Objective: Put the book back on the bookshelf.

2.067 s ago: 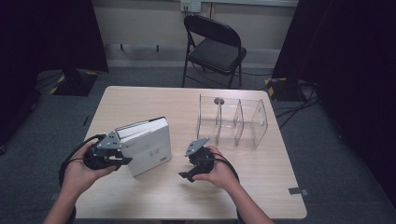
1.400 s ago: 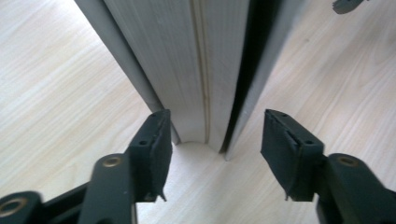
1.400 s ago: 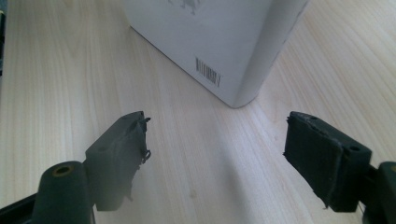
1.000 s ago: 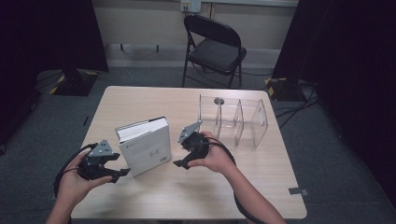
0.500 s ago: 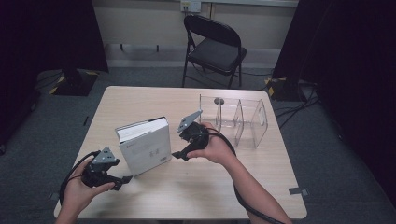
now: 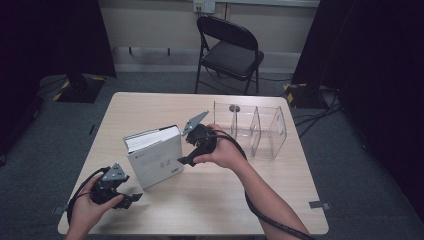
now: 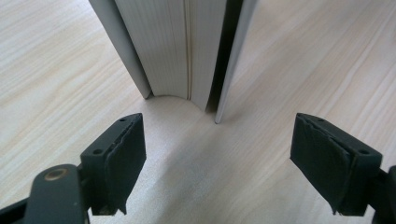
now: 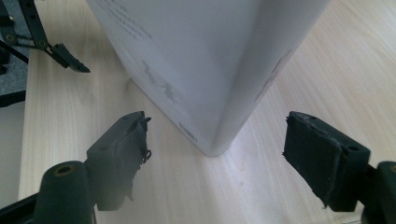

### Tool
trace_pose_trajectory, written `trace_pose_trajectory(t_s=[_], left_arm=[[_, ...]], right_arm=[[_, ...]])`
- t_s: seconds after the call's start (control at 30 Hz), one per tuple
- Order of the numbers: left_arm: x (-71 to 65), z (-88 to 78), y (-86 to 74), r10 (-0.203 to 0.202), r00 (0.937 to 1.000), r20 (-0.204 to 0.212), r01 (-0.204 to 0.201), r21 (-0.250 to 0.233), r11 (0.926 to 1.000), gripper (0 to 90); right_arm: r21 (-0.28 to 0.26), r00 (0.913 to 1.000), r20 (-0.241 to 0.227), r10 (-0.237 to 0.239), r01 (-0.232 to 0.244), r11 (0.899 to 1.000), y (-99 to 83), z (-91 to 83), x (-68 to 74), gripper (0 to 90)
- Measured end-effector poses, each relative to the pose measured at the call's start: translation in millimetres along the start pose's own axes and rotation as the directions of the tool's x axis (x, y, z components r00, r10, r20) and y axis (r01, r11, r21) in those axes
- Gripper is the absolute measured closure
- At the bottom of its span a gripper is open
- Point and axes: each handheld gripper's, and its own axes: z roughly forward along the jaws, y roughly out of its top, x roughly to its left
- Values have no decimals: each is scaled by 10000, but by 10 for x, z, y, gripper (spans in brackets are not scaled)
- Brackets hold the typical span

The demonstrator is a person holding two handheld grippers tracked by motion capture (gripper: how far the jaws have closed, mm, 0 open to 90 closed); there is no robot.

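The white book (image 6: 154, 156) is standing upright mid-worktop (image 6: 150, 107). The right tongs (image 6: 186, 161) are lining up on its spine corner, gaping wide and empty; the left tongs (image 6: 131, 199) are hovering nearby, equally agape, gripping nothing. Closing on the spine looks next

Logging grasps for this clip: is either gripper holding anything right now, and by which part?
Nothing is held. Both the left gripper and right gripper are open, each short of the standing book.

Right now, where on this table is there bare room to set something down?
Free: the far left of the table behind the book, and the near right below the clear organizer. Crowded: the middle, around the book and both grippers.
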Motion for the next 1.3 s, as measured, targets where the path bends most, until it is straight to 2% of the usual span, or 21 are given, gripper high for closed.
trace_pose_trajectory(t_s=[0.2, 0.23, 0.37, 0.4, 0.53, 0.57, 0.6, 0.7, 0.77, 0.87, 1.0, 1.1, 1.17, 1.2, 1.23, 1.27, 1.3], left_arm=[[-20, 90, -46, 101, 9999, 99, -103, 183, 9998, 181], [-24, 99, -49, 14, 9999, 127, -17, 179, 9998, 181], [-20, 100, -53, 24, 9999, 158, -27, 165, 9999, 181], [-21, 103, -58, 10, 9999, 115, -10, 47, 10000, 182], [-13, 103, -73, 103, 9999, 125, -105, 156, 9998, 183], [-19, 110, -81, -47, 9999, 165, 45, 126, 9999, 183], [-19, 114, -85, -33, 9999, 144, 32, 89, 10000, 184], [-20, 115, -87, -39, 9999, 159, 37, 179, 9998, 185], [-22, 117, -86, 10, 9999, 151, -13, 174, 9998, 184], [-20, 120, -84, 51, 9998, 178, -53, 147, 9999, 184], [-7, 114, -84, 48, 9999, 164, -50, 138, 9999, 184], [-2, 101, -84, 2, 9999, 150, -4, 117, 9999, 184], [-1, 102, -83, 10, 9999, 161, -11, 113, 9999, 185], [-1, 102, -83, 10, 9999, 161, -11, 113, 9999, 184], [4, 109, -84, 97, 9999, 123, -100, 223, 9997, 185], [4, 117, -87, 72, 9999, 145, -76, 219, 9997, 184], [2, 127, -96, 29, 9999, 133, -31, 161, 9999, 184]], right_arm=[[-171, 10000, -53, -50, 49, 9998, 142, -20, -55, 207], [-168, 9999, -25, -131, 131, 9998, 163, -21, -61, 207], [-345, 9998, -209, 24, -31, 9994, 233, -18, -81, 207], [-412, 9997, -230, 13, -22, 9991, 250, -14, -91, 207], [-422, 9994, -351, -80, 66, 9991, 316, 10, -113, 207], [-362, 9993, -353, -89, 76, 9993, 331, 18, -117, 207], [-391, 9993, -369, -39, 24, 9992, 344, 27, -112, 207], [-416, 9984, -507, -233, 212, 9989, 382, 36, -128, 207], [-493, 9976, -677, -152, 119, 9987, 405, 38, -130, 207], [-610, 9956, -825, -438, 389, 9974, 437, 54, -120, 207], [-802, 9934, -1004, -548, 469, 9957, 472, 78, -99, 211], [-474, 9920, -983, -792, 748, 9961, 488, 49, -91, 312], [-348, 9885, -1268, -824, 785, 9963, 476, -1, -97, 416], [-348, 9885, -1268, -824, 785, 9963, 476, -1, -97, 416], [-275, 9834, -1600, -857, 823, 9962, 462, -44, -68, 514], [-283, 9843, -1615, -714, 677, 9973, 459, -51, -35, 520], [-194, 9884, -1437, -485, 461, 9987, 463, -57, 1, 522]])
